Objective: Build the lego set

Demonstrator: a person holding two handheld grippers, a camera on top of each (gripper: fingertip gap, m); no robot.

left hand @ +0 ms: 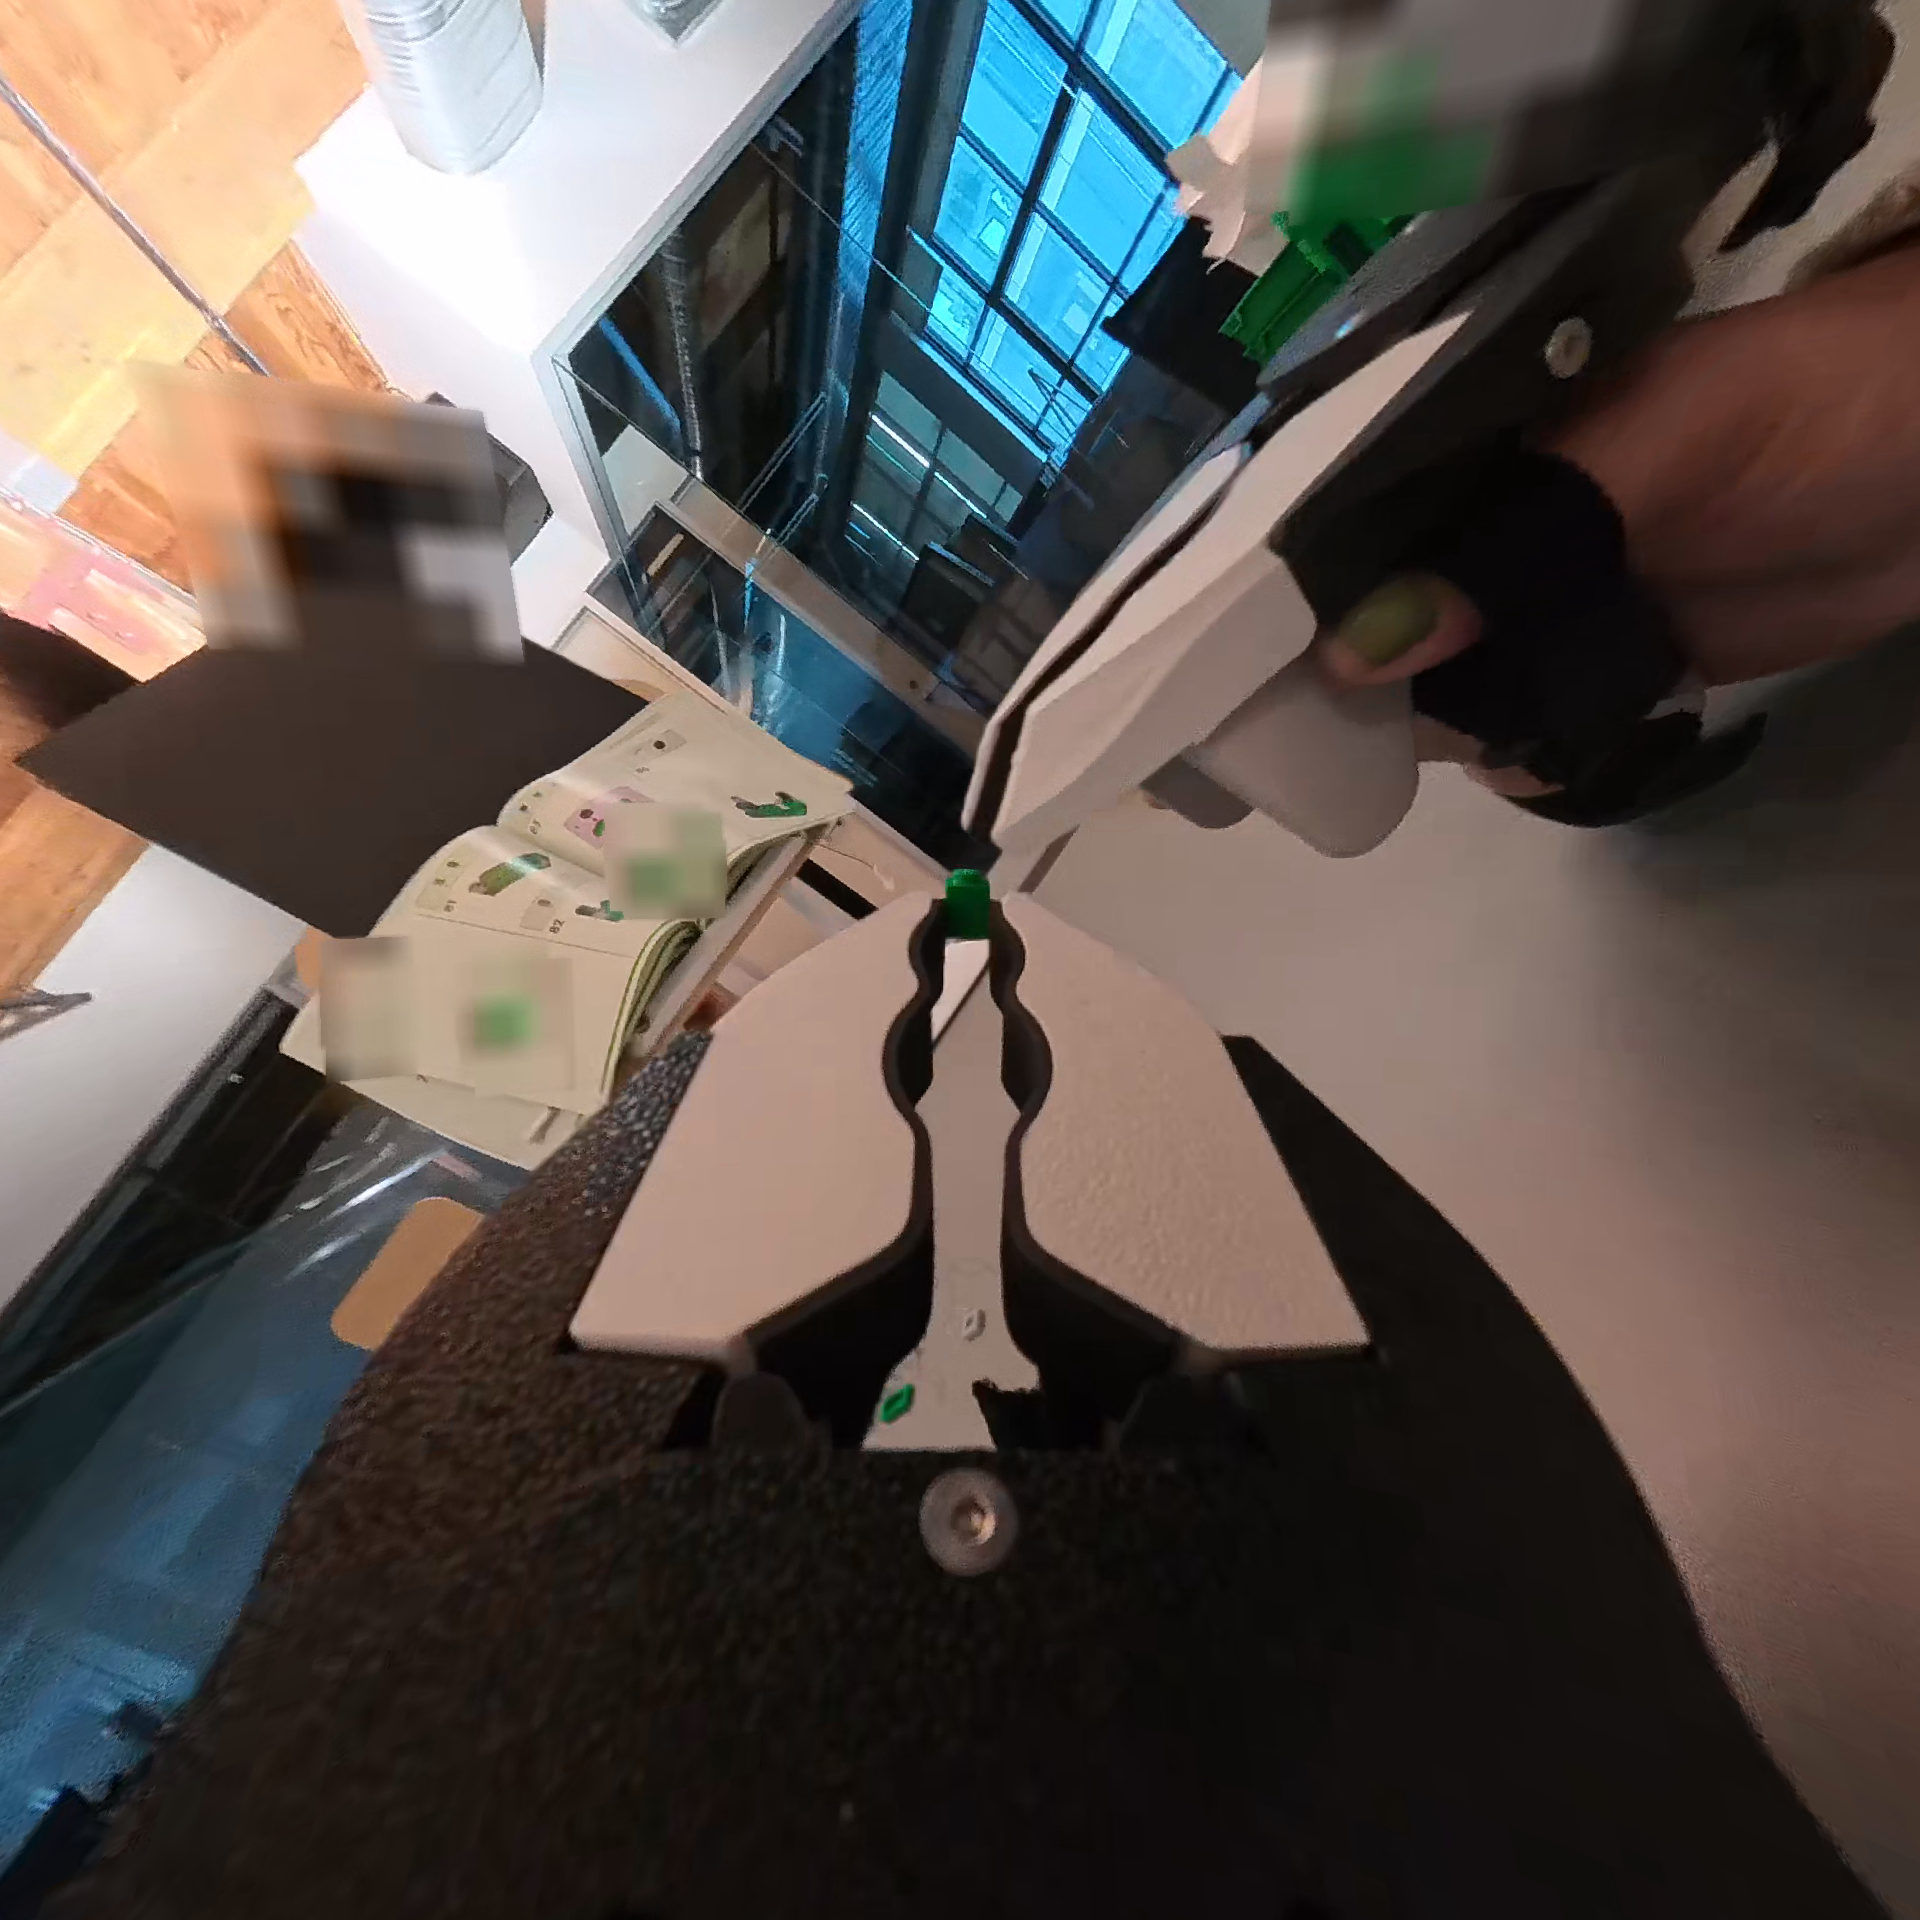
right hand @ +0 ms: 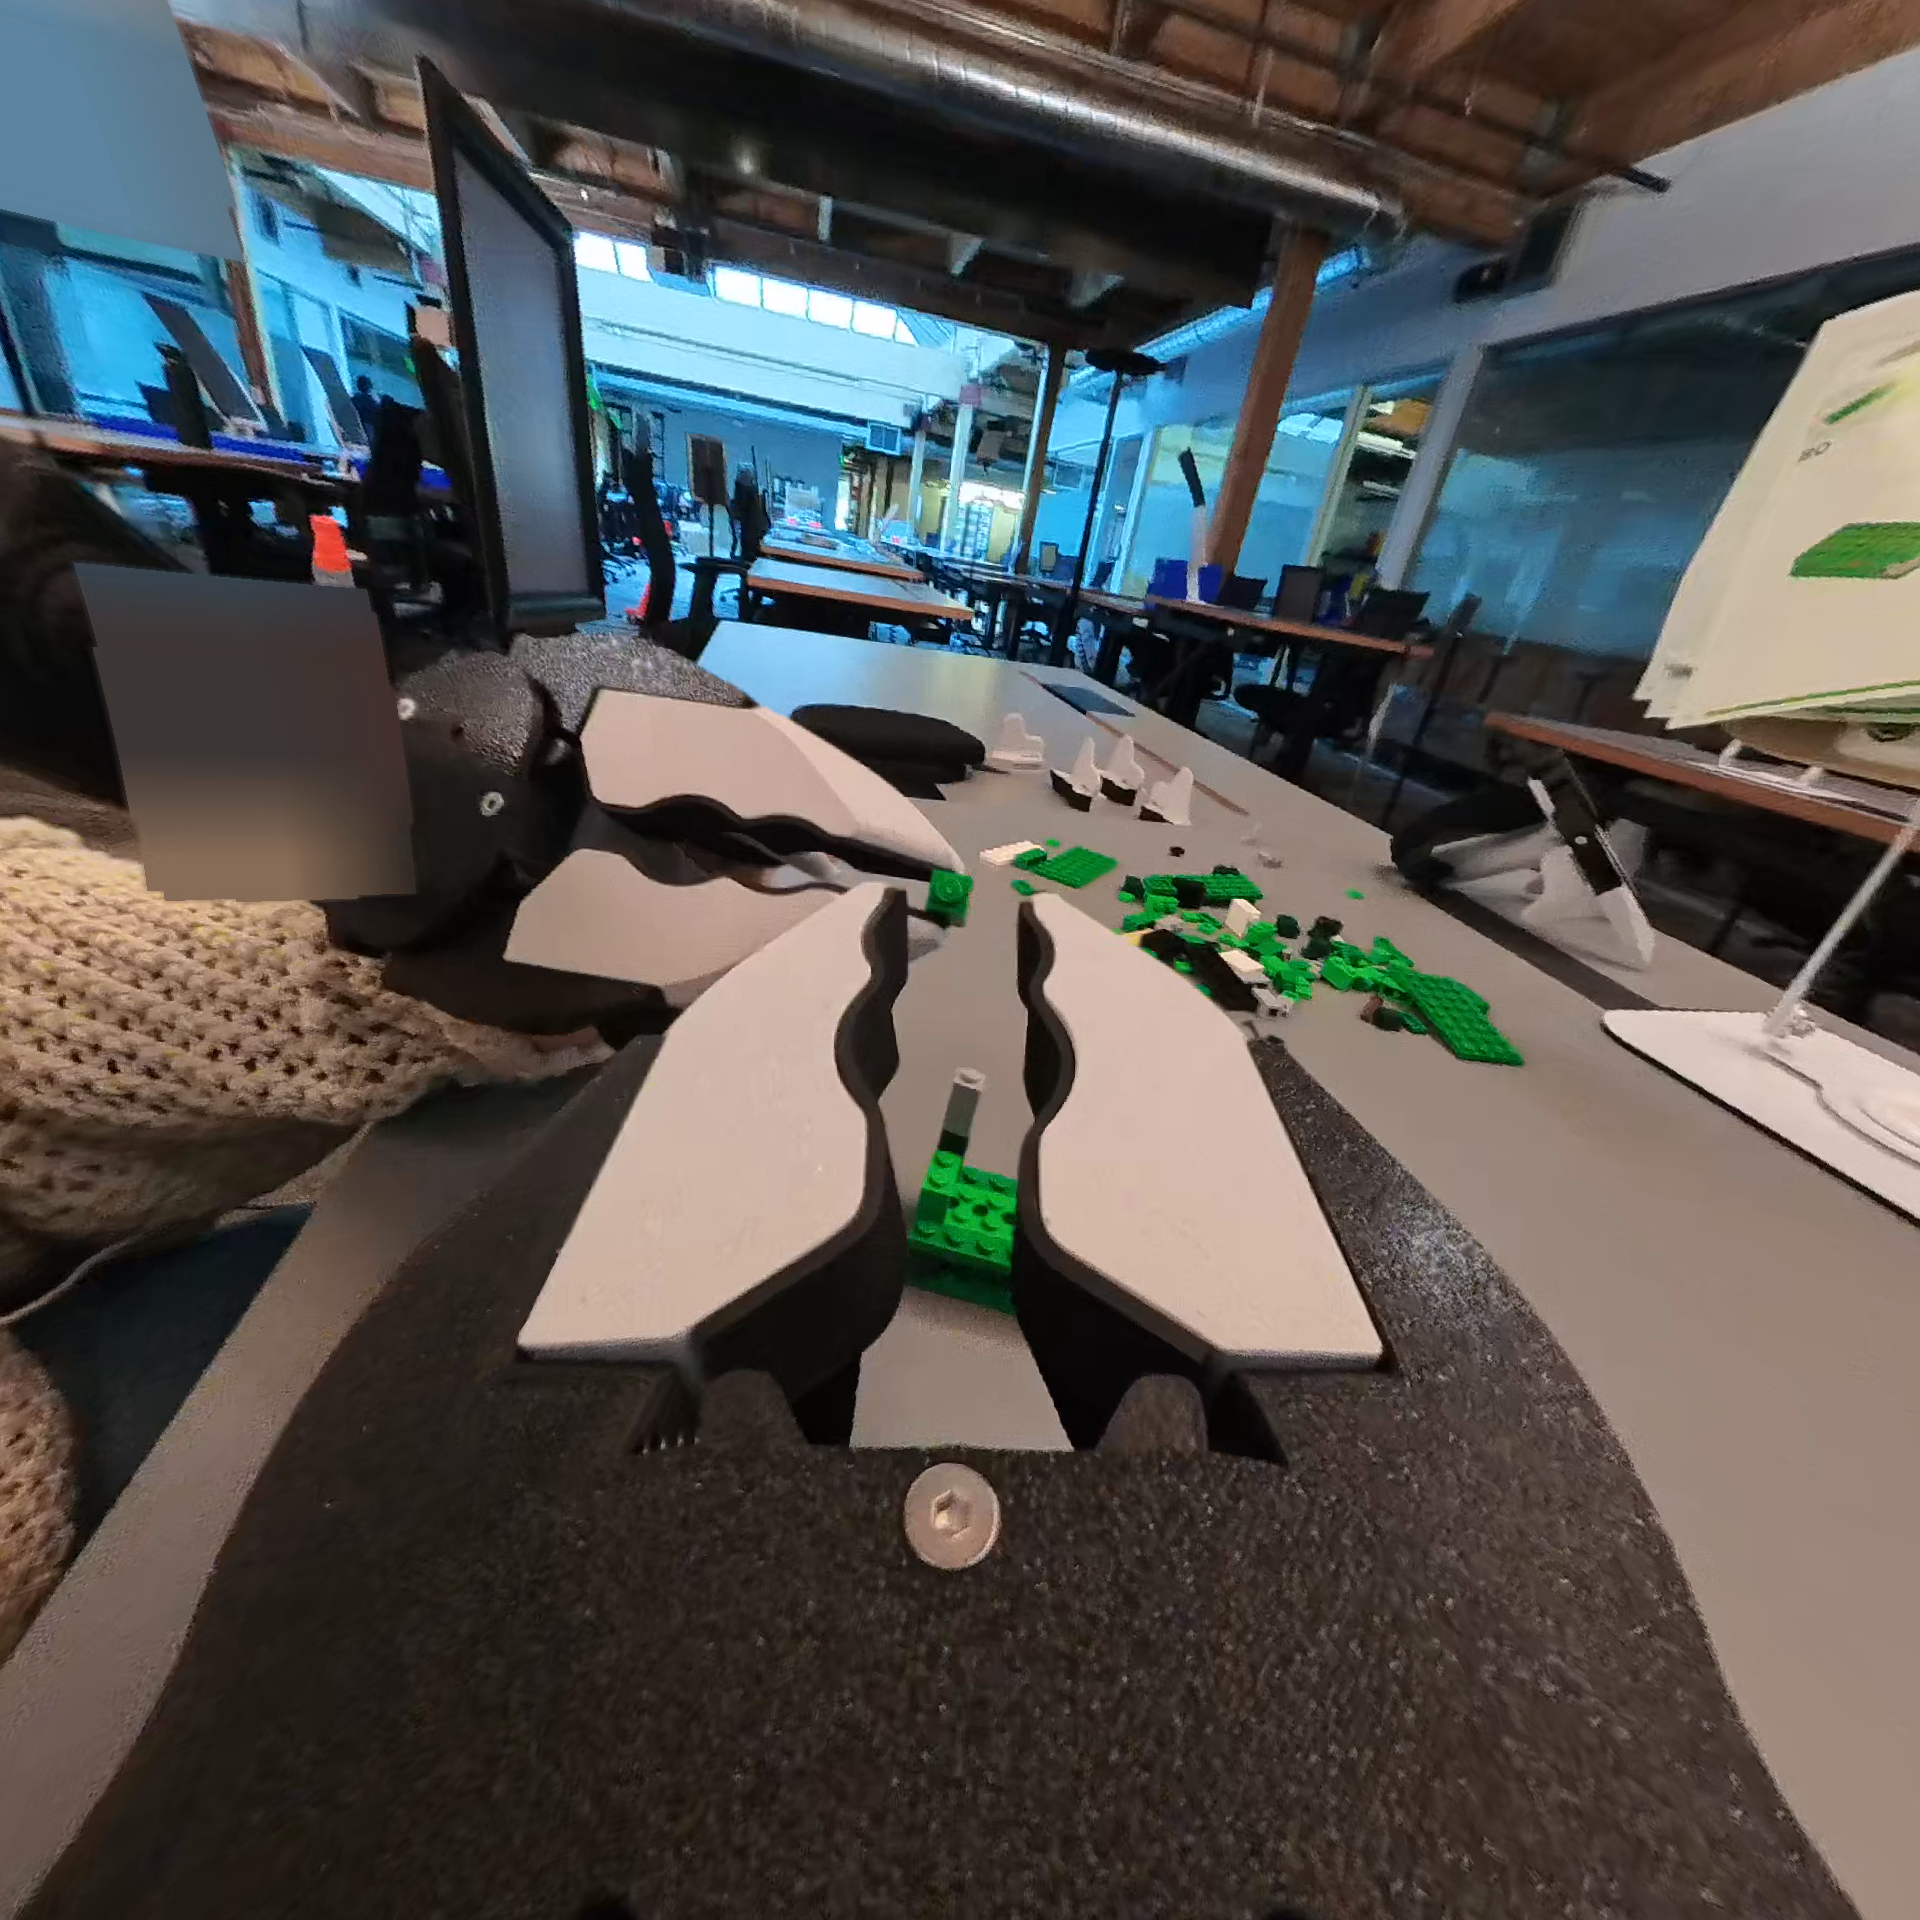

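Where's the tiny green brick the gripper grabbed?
The tiny green brick is pinched at the left gripper tips, just off the right gripper's open fingertips.

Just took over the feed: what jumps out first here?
The left gripper pinches a small green piece at its fingertips, close to the right gripper. Between the right gripper's open fingers sits a green brick assembly, and loose green bricks lie scattered beyond.

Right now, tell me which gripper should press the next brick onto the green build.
Left. The left gripper is already shut on a small green brick. The right gripper is open, straddling the green build on the table.
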